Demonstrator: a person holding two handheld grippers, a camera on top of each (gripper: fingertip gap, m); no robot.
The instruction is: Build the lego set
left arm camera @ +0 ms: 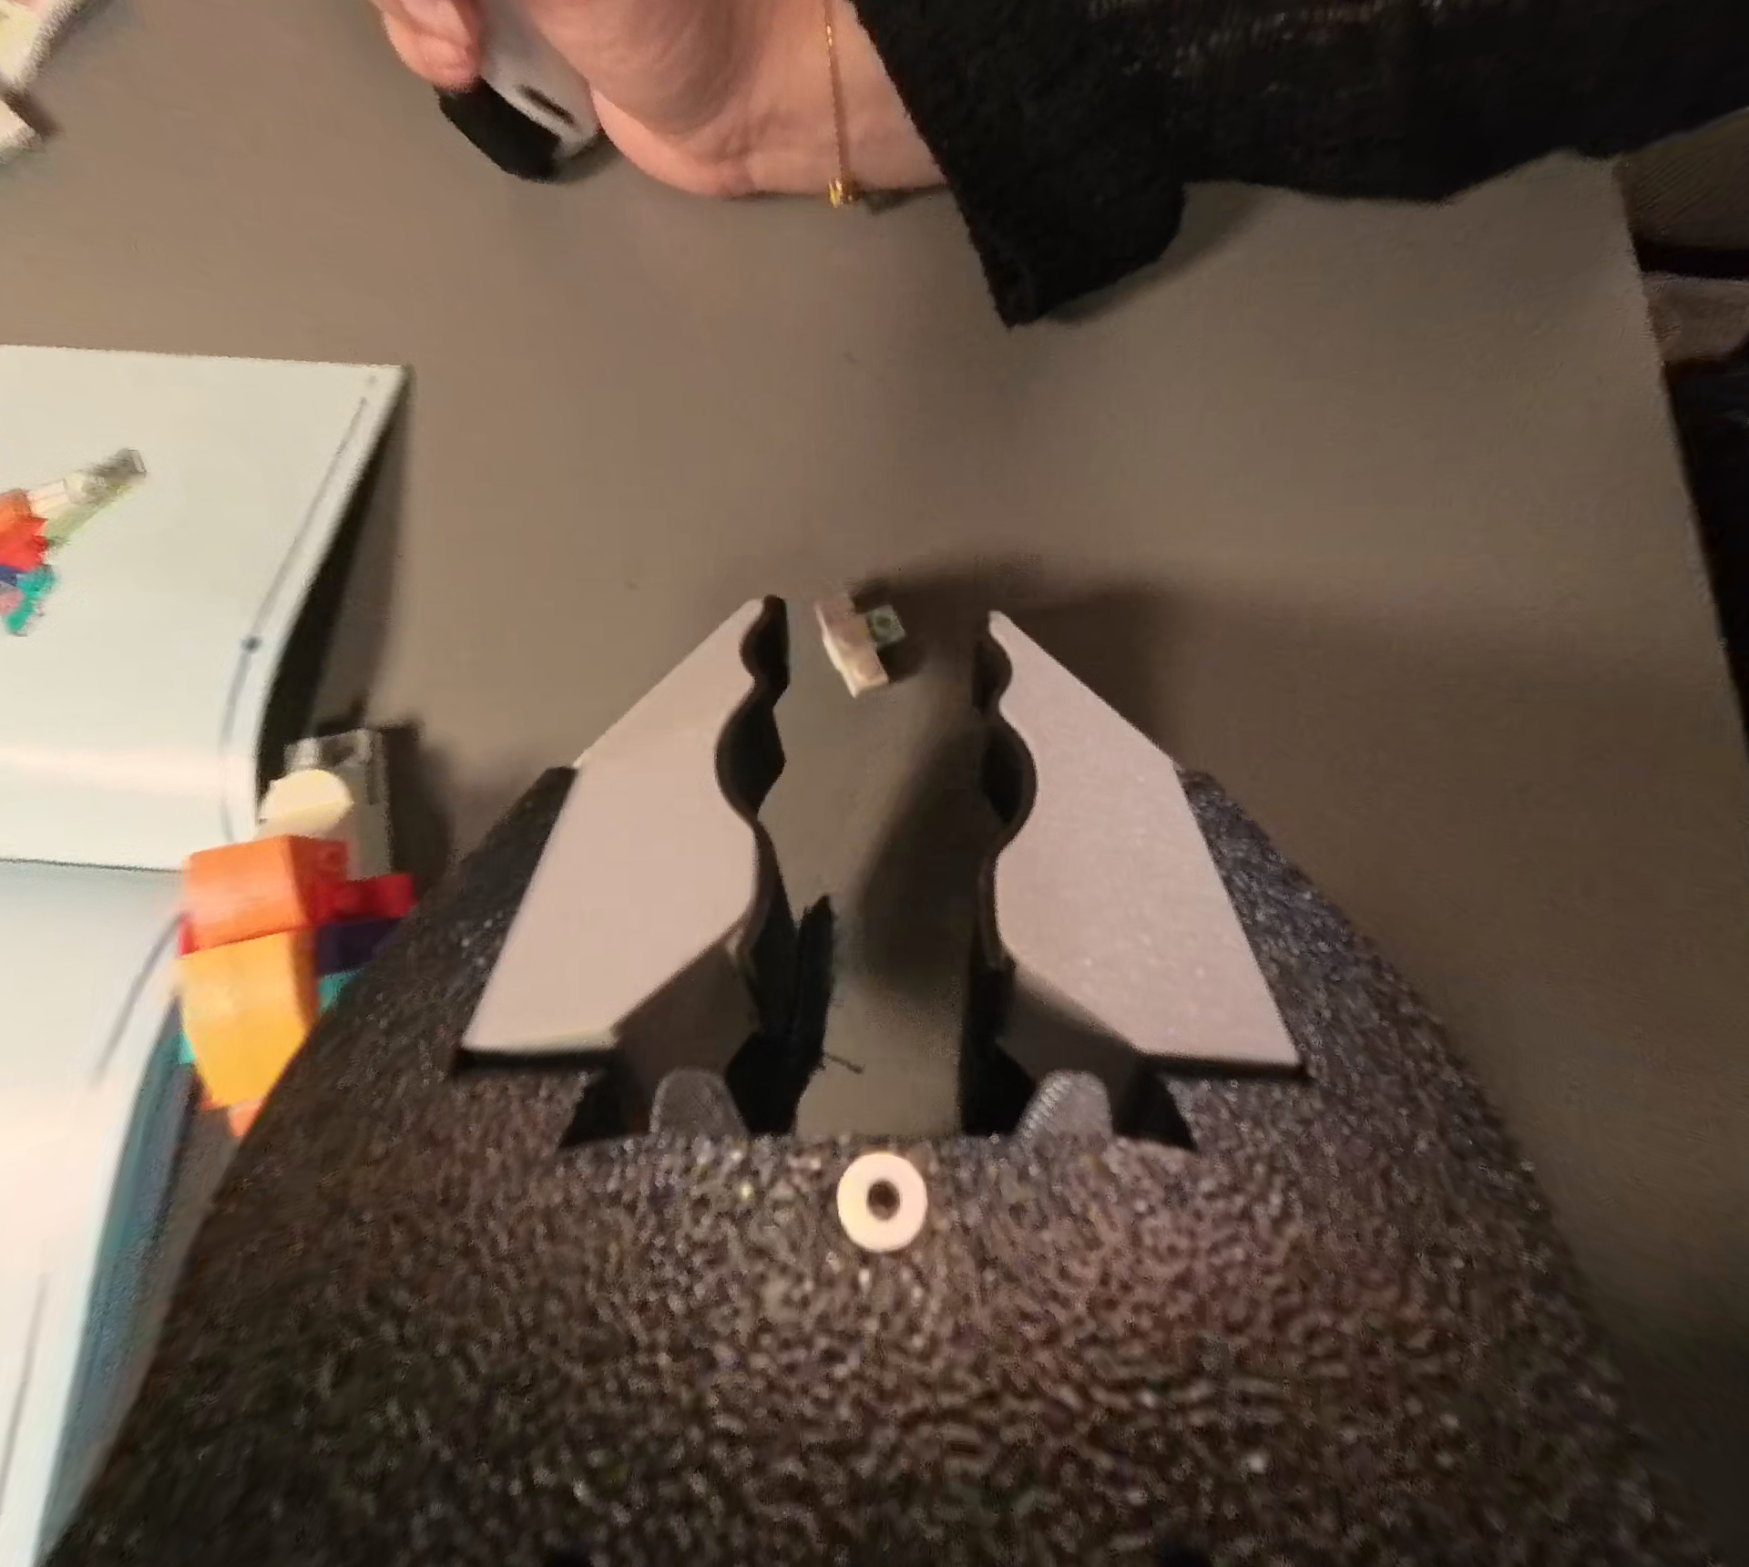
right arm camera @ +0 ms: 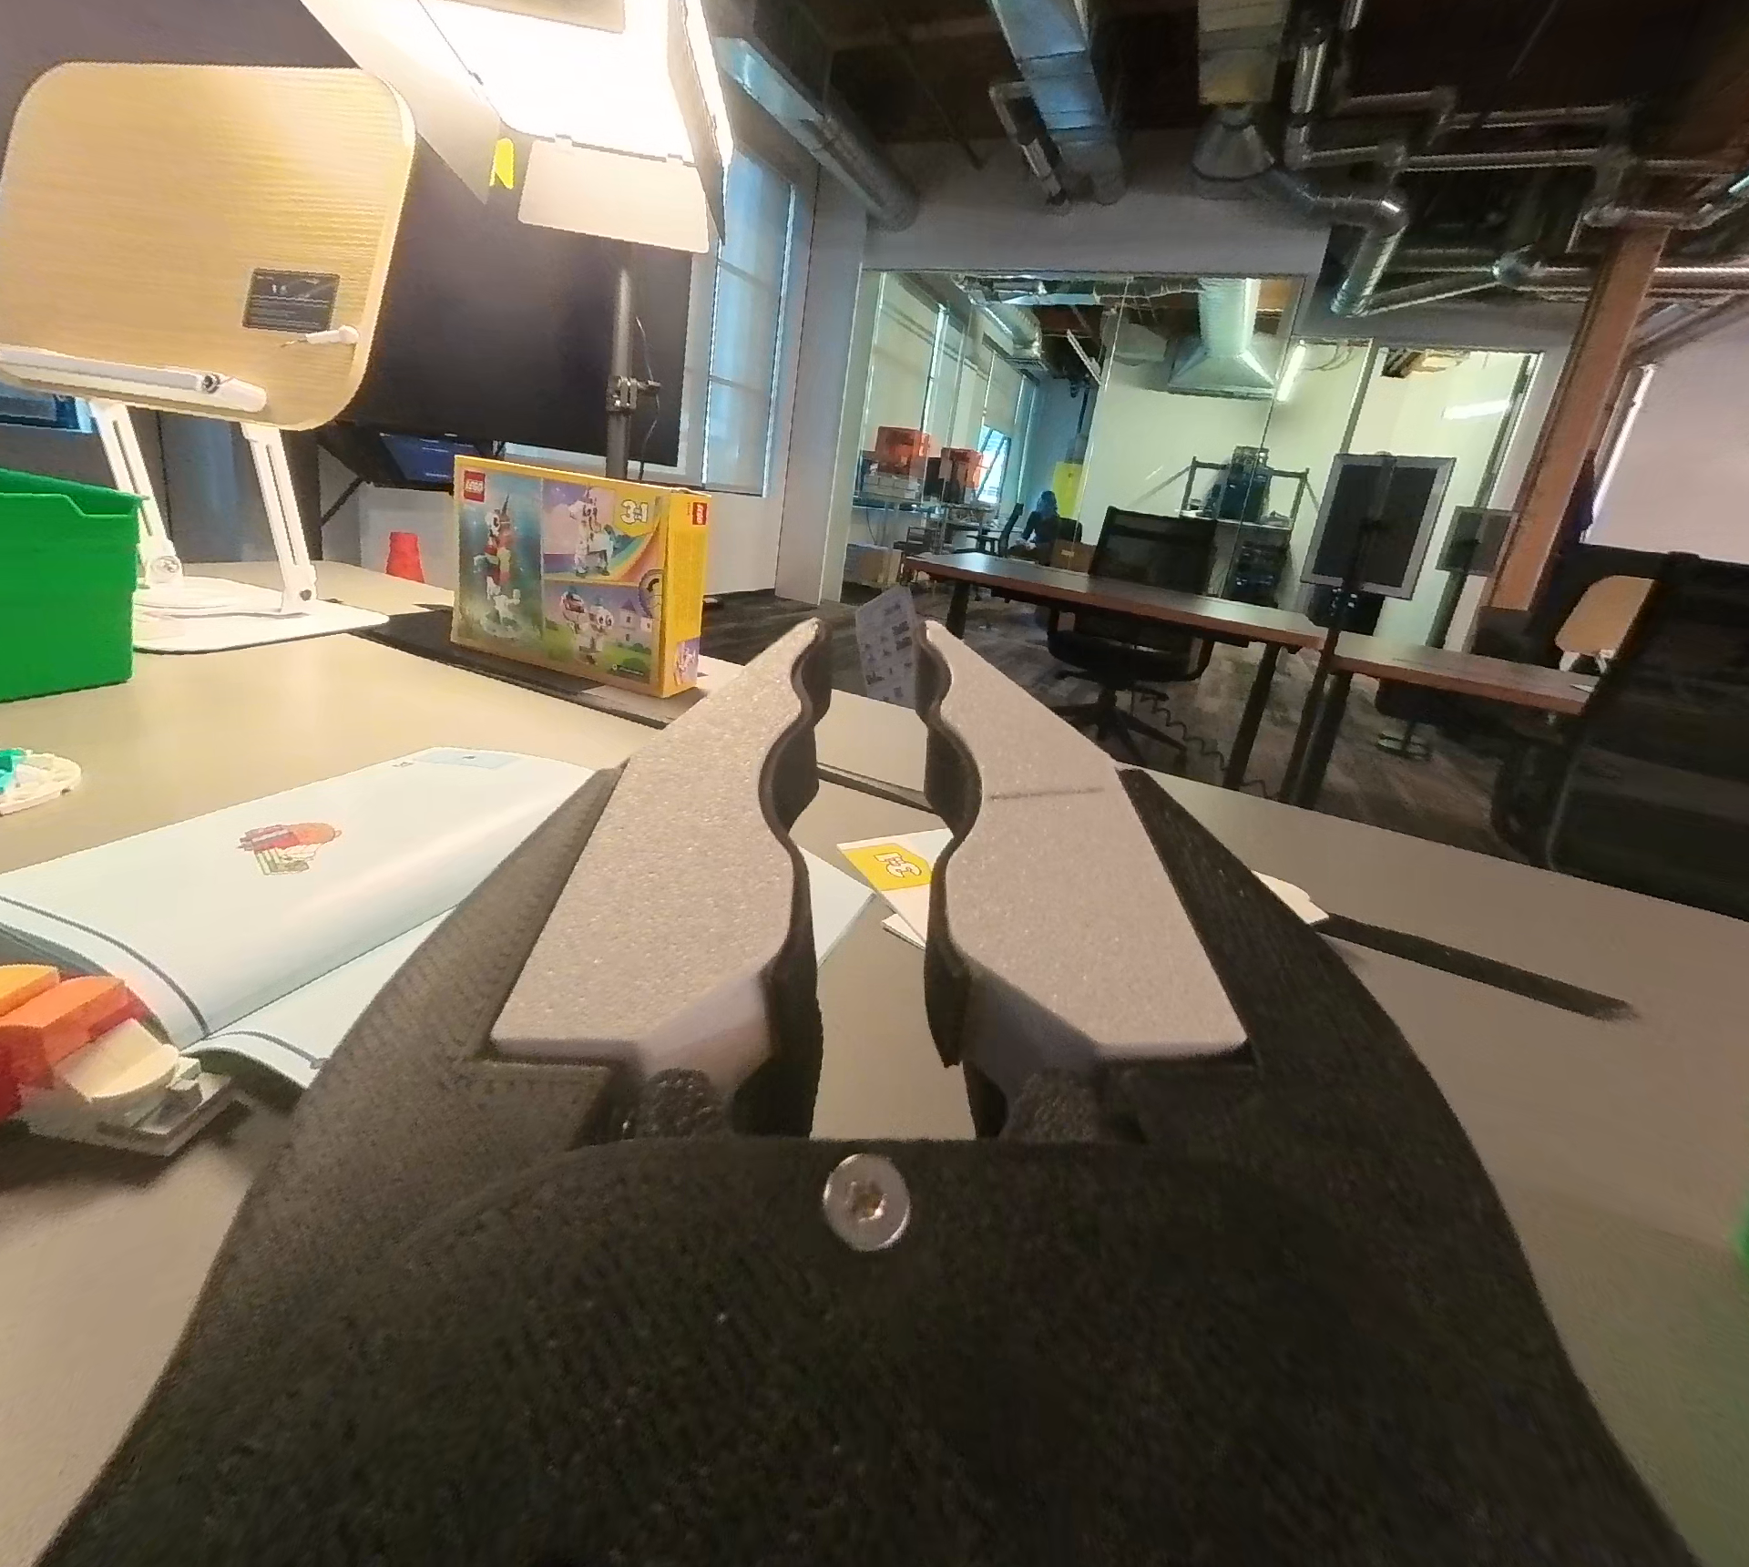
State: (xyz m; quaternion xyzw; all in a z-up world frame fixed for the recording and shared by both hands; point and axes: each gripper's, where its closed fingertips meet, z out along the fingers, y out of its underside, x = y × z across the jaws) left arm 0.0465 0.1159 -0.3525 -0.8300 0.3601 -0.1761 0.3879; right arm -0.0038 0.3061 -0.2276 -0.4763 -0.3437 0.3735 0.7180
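Note:
My left gripper (left arm camera: 885,618) is open and points down at the grey table (left arm camera: 662,433). A small white and green lego piece (left arm camera: 852,651) lies on the table between its fingertips, touching neither. A partly built model (left arm camera: 251,925) of orange, red, yellow and white bricks lies left of the gripper, at the edge of the open light-blue instruction booklet (left arm camera: 142,670). My right gripper (right arm camera: 873,634) is open and empty, held above the table and looking level across the room. The model (right arm camera: 85,1039) and booklet (right arm camera: 284,887) show at its lower left.
A person's hand (left arm camera: 681,35) in a dark sleeve holds a white and black handle beyond the left gripper. A lego box (right arm camera: 577,584) stands at the far table edge. A green bin (right arm camera: 57,584), a lamp stand (right arm camera: 274,556) and loose paper sheets (right arm camera: 894,859) are on the table. There is about 25 cm between the tips of the two grippers.

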